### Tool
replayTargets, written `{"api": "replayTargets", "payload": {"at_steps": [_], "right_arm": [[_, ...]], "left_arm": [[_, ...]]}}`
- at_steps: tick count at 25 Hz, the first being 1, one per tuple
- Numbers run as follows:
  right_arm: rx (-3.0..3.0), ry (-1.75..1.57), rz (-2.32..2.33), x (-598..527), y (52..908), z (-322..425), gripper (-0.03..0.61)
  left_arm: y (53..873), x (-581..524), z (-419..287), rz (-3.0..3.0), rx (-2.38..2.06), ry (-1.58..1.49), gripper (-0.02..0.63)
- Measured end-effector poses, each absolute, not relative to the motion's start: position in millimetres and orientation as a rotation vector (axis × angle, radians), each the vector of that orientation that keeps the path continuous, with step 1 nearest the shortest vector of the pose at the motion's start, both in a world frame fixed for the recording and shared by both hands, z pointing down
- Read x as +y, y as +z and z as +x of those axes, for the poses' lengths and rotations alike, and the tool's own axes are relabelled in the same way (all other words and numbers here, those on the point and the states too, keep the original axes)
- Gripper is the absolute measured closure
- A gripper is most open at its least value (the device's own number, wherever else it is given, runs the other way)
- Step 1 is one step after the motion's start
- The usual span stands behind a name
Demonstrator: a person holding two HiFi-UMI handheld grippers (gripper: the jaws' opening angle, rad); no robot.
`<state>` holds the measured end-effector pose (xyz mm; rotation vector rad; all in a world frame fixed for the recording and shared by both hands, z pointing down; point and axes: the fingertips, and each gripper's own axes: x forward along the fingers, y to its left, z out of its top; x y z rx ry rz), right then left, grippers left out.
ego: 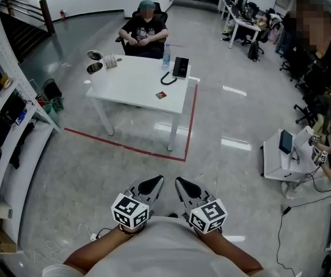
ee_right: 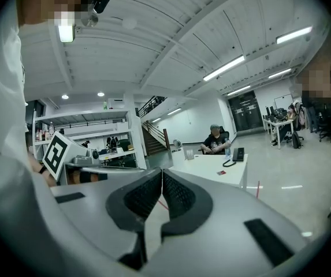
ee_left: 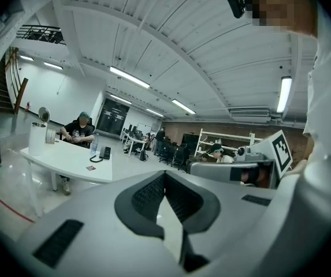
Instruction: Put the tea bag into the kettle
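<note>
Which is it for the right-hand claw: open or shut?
Shut: the right gripper shows its two jaws meeting at the tips in its own view, nothing between them.

An open-plan office: rows of desks [ego: 241,23] and office chairs [ego: 253,49] at the back, shelving [ego: 0,128] along one wall.

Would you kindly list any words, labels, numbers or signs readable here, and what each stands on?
No text can be read.
Marker cubes: square patterns only, no letters.
Red packet on the table: print too small.
Bottle label: too blurred.
</note>
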<state>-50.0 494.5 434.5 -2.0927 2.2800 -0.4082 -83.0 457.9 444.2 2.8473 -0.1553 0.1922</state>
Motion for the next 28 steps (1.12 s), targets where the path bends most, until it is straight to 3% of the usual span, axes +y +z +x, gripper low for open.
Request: {"api": "replayTargets", "payload": {"at_steps": [18, 28], "right_arm": [[2.218, -0.529, -2.117, 477, 462, 43, 0.565], [2.187, -0.528, -2.152, 409, 462, 74, 0.565]], "left_arm": [[467, 436, 16, 2.809, -0.080, 0.263, 0.604], [470, 365, 51, 2.790, -0.029, 0.289, 0.604]]}}
